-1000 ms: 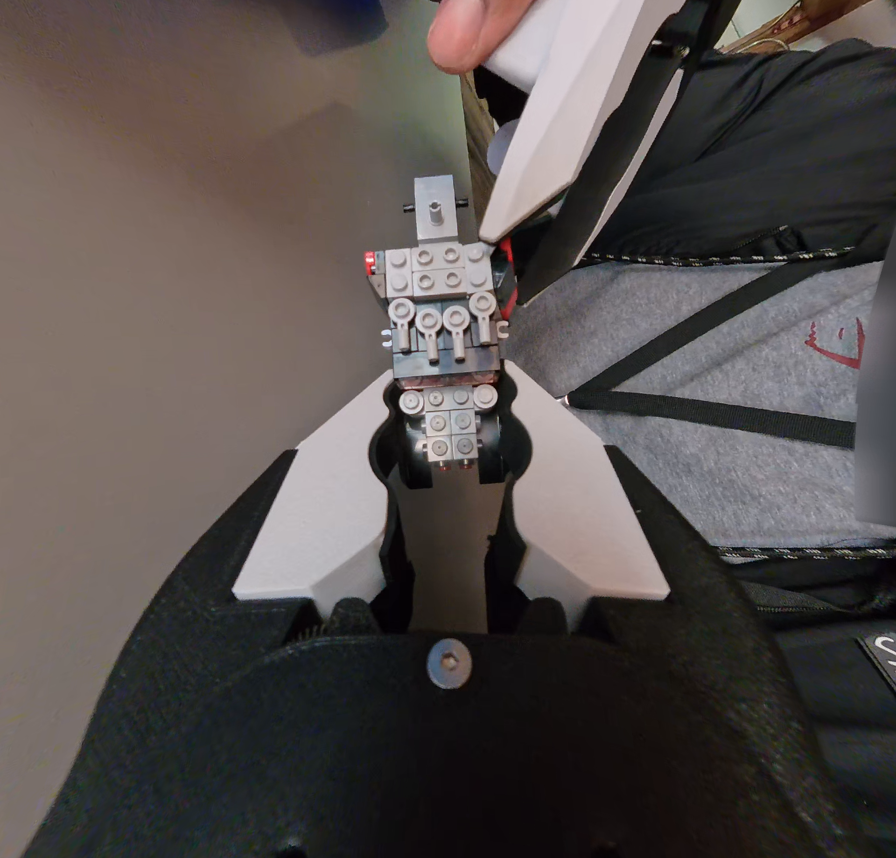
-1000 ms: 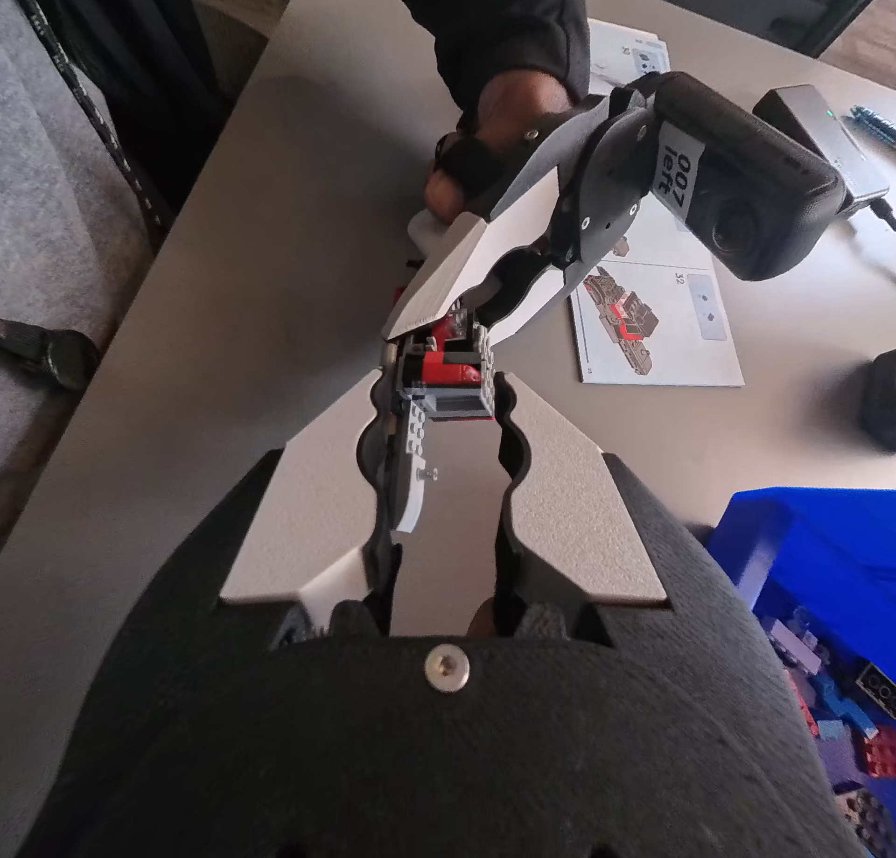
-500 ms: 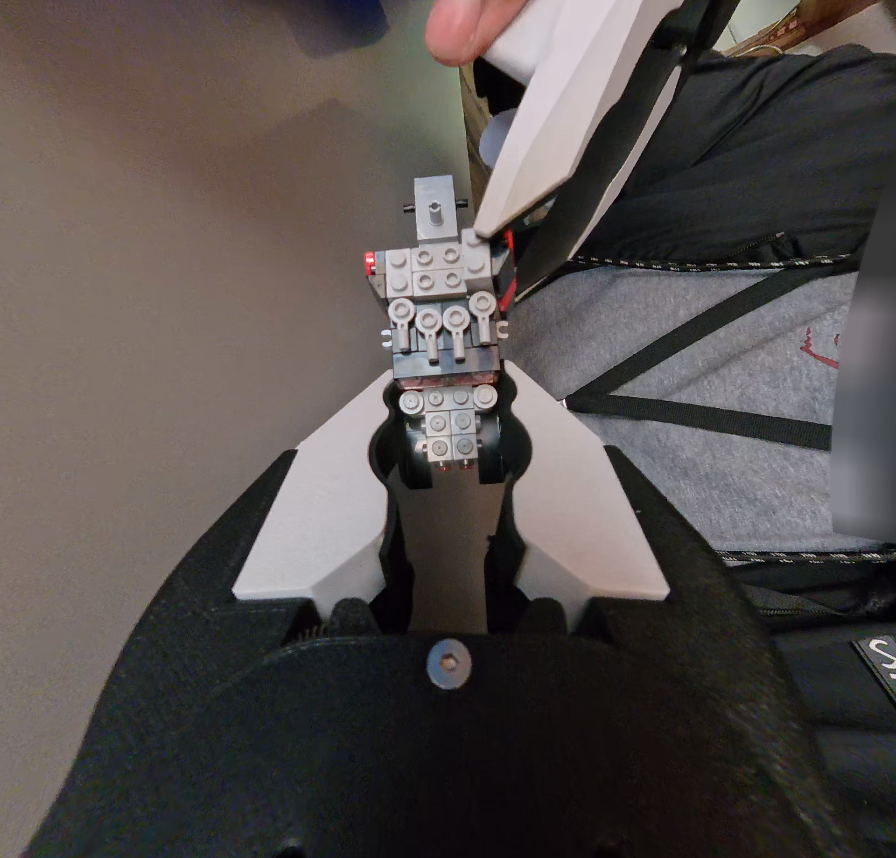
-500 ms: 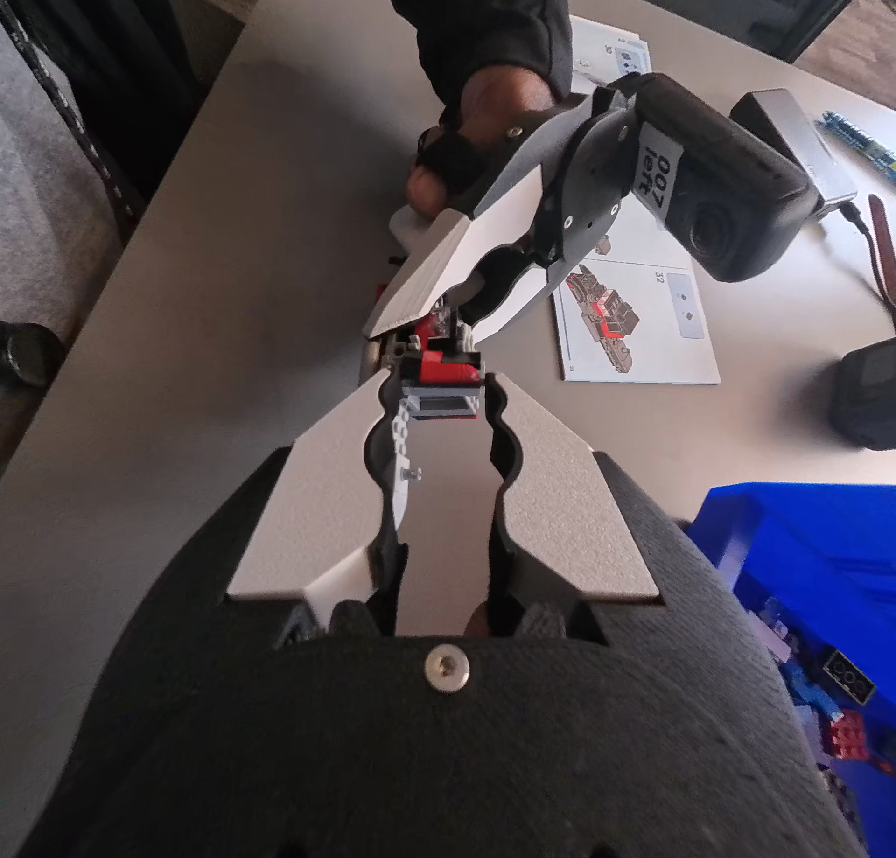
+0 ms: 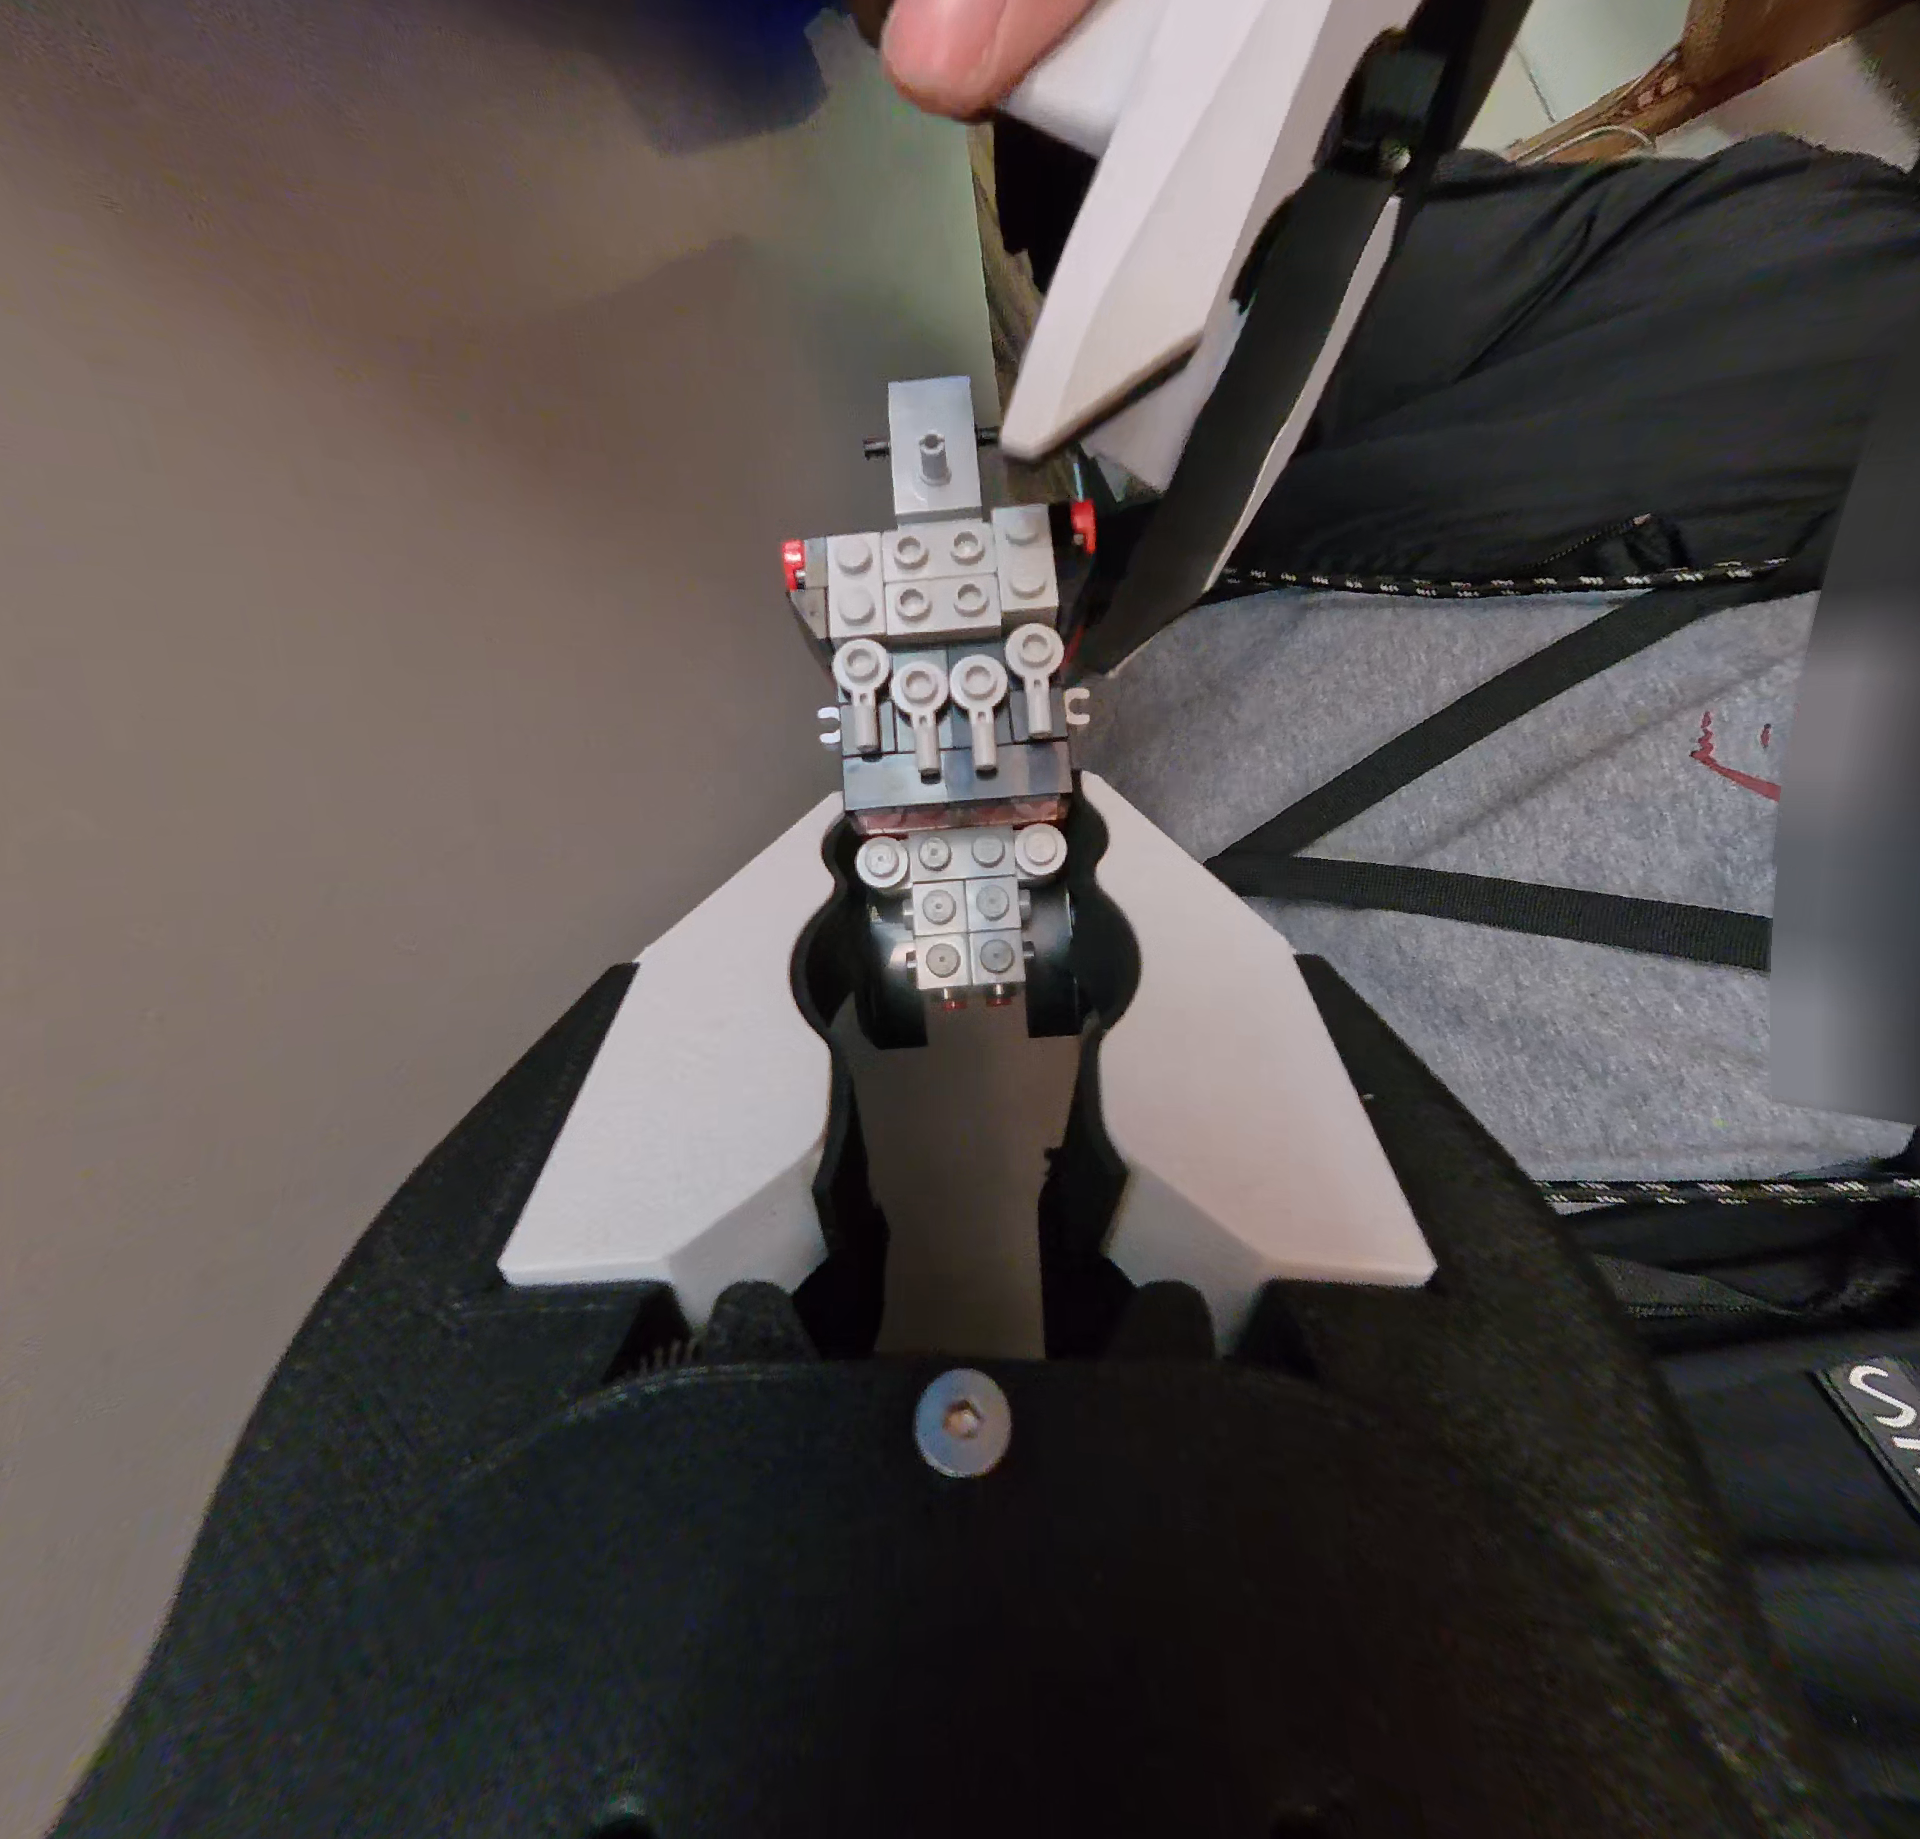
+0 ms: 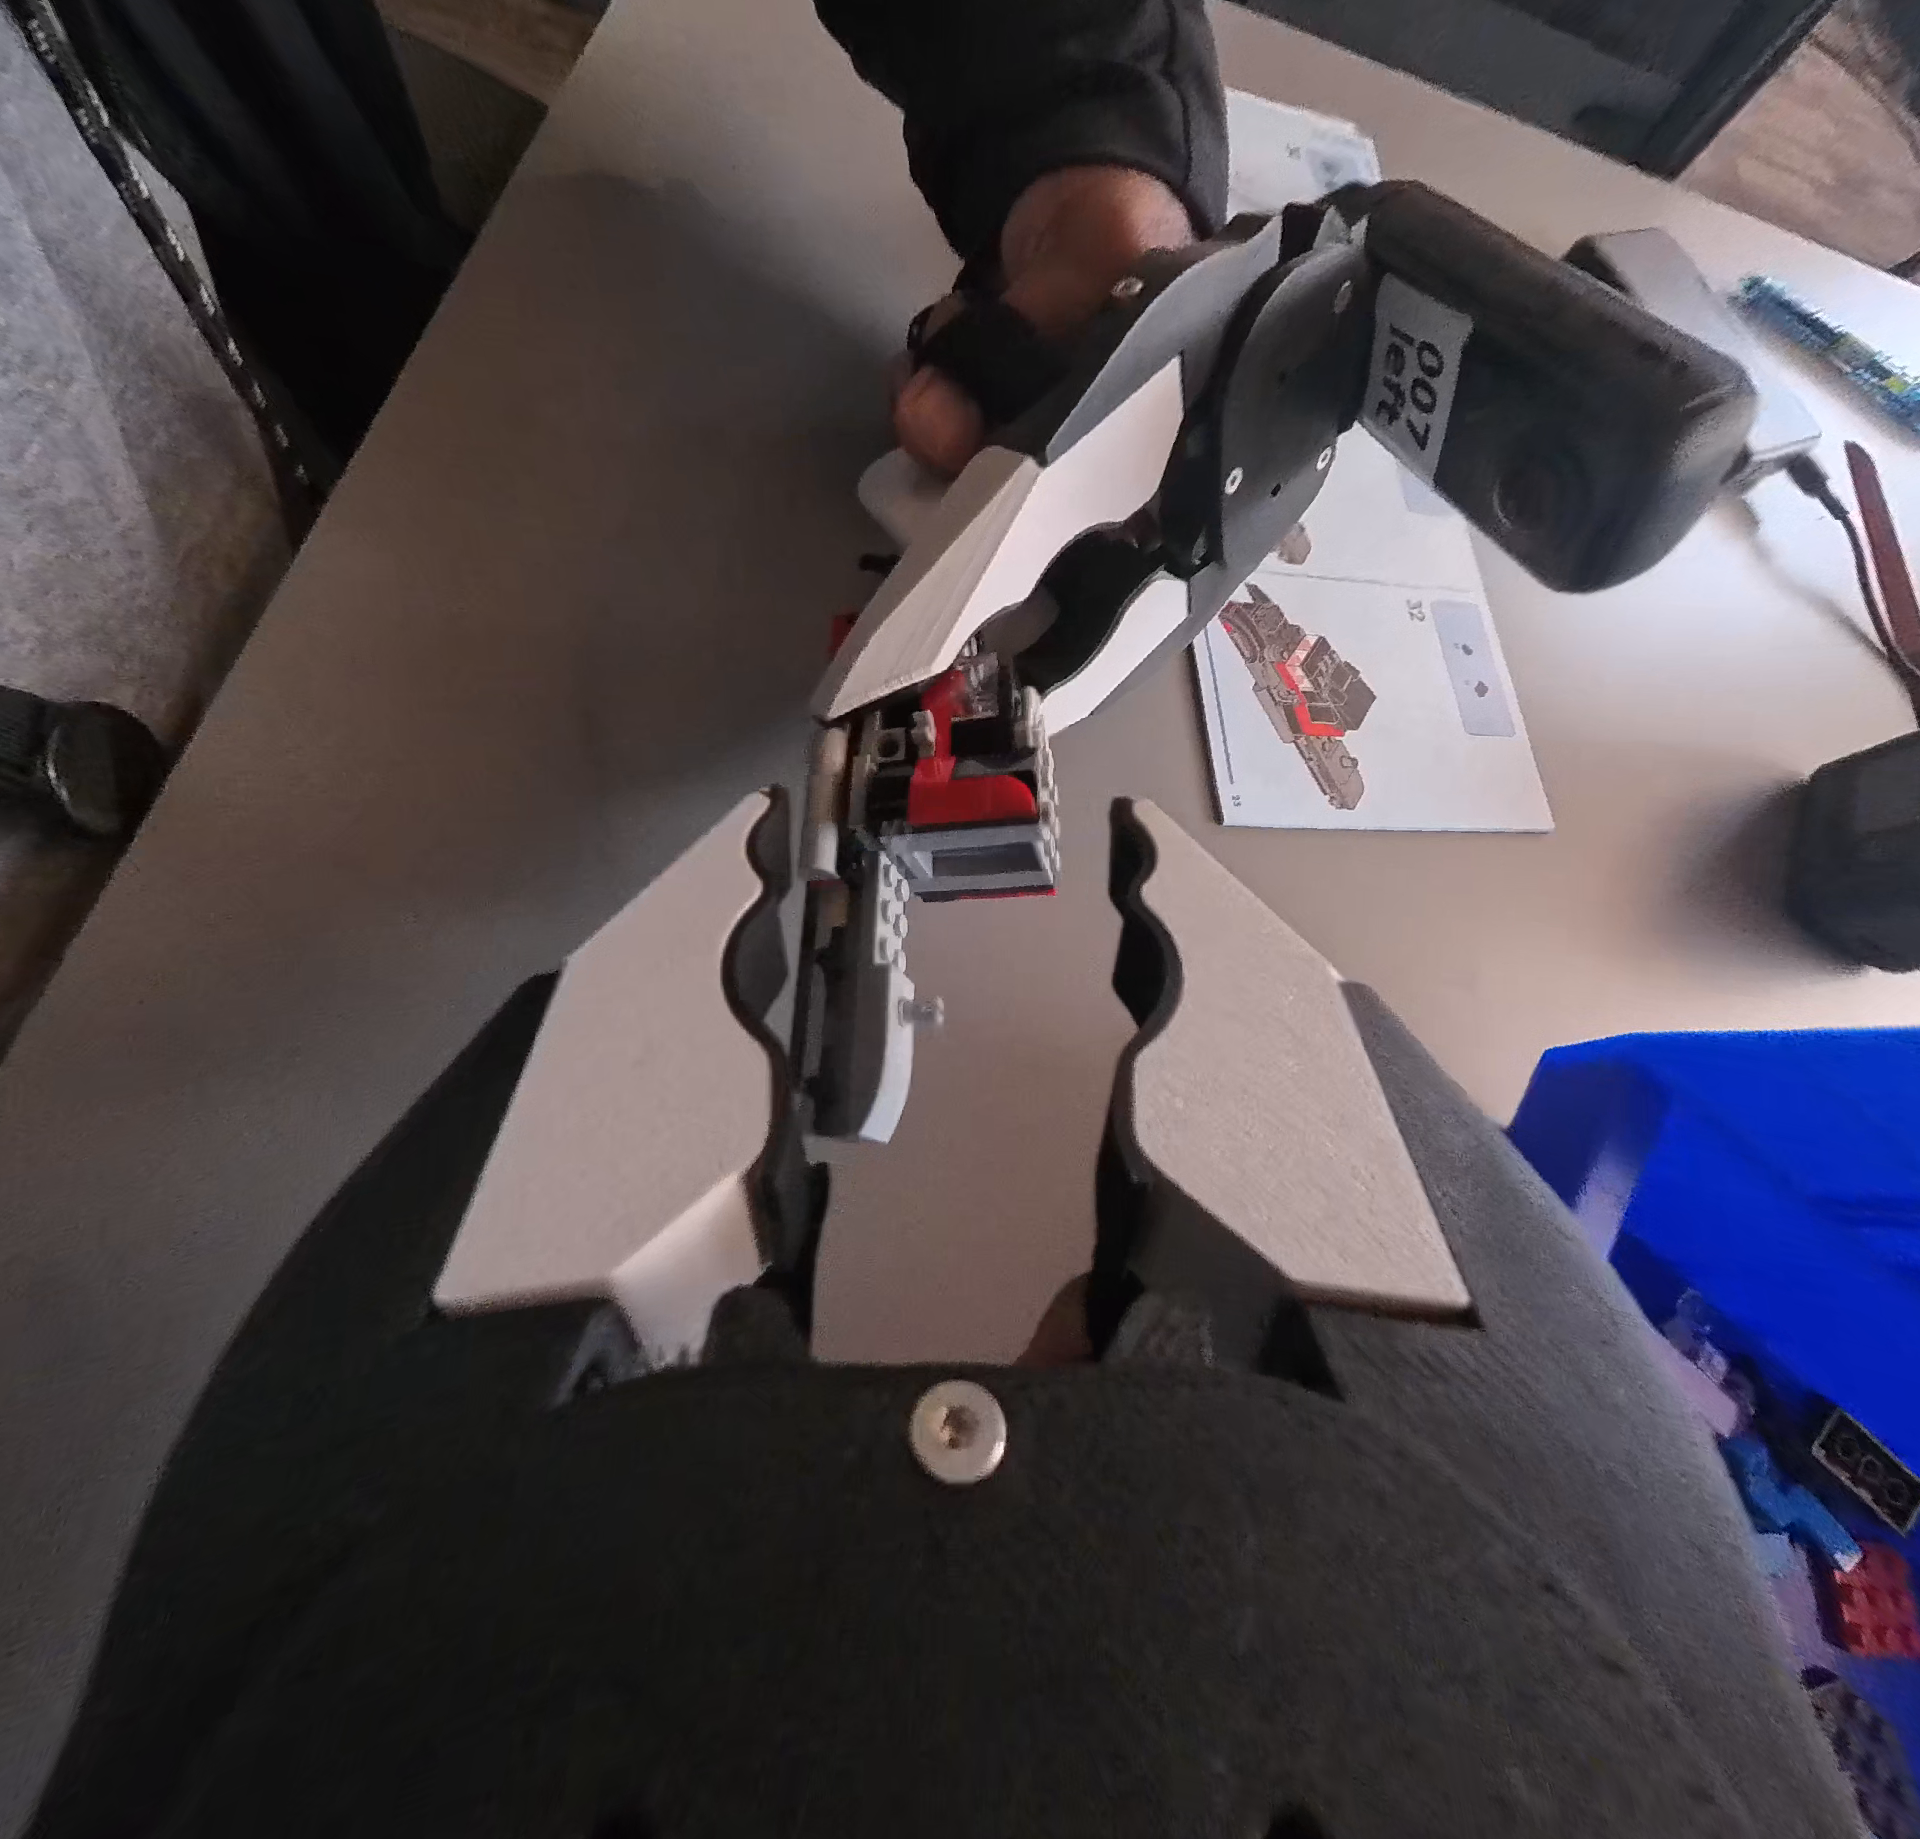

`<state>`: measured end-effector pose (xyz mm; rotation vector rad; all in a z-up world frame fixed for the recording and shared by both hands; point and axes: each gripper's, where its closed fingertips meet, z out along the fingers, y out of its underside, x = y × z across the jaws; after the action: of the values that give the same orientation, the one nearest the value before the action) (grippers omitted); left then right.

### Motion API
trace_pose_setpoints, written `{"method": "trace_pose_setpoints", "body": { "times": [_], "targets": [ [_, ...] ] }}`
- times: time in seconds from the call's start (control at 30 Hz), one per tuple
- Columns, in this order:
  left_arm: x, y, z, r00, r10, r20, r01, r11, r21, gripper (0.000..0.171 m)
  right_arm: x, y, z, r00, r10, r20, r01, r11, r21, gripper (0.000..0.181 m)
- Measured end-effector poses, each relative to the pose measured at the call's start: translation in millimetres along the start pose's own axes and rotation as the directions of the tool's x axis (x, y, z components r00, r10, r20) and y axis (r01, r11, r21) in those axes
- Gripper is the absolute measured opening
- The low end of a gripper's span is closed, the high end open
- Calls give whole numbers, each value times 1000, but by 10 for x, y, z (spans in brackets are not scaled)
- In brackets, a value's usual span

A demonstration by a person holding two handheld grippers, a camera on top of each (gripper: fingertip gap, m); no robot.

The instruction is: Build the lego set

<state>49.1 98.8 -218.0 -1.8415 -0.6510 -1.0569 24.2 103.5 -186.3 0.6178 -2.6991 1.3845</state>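
Lego model (image 5: pixel 951 693), a grey, black and red build, sat clamped at its near end between the fingers of your left gripper (image 5: pixel 956 916), held above the grey table (image 5: pixel 364 646). Its far end pointed toward twelve o'clock in the left wrist view, and only the studded grey top showed there; the underside was hidden. Your right gripper (image 6: pixel 940 854) had its fingers spread wide, with the model's grey tail plate lying against the left one and a clear gap to the right one; whether that finger actually pressed the plate was hard to make out. In the left wrist view that gripper came in from one o'clock, its tips just beside the model's far right corner, and its upper part was cut off by the frame. A thumb (image 5: pixel 951 28) rested on it at twelve o'clock. The instruction booklet (image 6: pixel 1371 709) lay open on the table at two o'clock in the right wrist view, partly covered by the left gripper's camera. A blue bin (image 6: pixel 1714 1166) of loose bricks sat at four o'clock, cut off by the edge.
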Motion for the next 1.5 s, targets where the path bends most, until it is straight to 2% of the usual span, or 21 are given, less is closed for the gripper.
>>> {"method": "trace_pose_setpoints", "body": {
  "times": [0.1, 0.2, 0.3, 0.5, 0.7, 1.03, 1.2, 1.5],
  "targets": [
    [12, -12, -11, 1000, 5, -7, -5, 1000, 11, 38, 12, -33, -53, 1000, 9, -26, -7, 996, 85, 76],
    [37, -25, -24, 1000, 16, -18, -16, 1000, 22, 38, 35, -61, -116, 998, 5, -61, 7, 981, 195, 76],
    [65, -26, -35, 999, 30, -30, -29, 999, 30, 38, -10, -75, -141, 996, -41, -79, 59, 967, 248, 77],
    [105, -17, -36, 997, 55, -44, -54, 998, 31, 38, -110, -106, -67, 982, -158, -99, 179, 951, 253, 79],
    [113, -8, -31, 997, 57, -48, -56, 998, 25, 38, -103, -81, 33, 971, -210, -115, 233, 942, 241, 78],
    [101, -11, -27, 998, 39, -52, -39, 999, 15, 38, -46, -72, 101, 964, -221, -151, 254, 931, 263, 57],
    [97, -44, -55, 998, 27, -58, -25, 999, 35, 37, 9, -87, 108, 958, -218, -188, 265, 923, 280, 56],
    [76, -52, -58, 999, 17, -51, -15, 999, 35, 37, 27, -69, 114, 964, -198, -175, 242, 929, 281, 56]
  ]
}}
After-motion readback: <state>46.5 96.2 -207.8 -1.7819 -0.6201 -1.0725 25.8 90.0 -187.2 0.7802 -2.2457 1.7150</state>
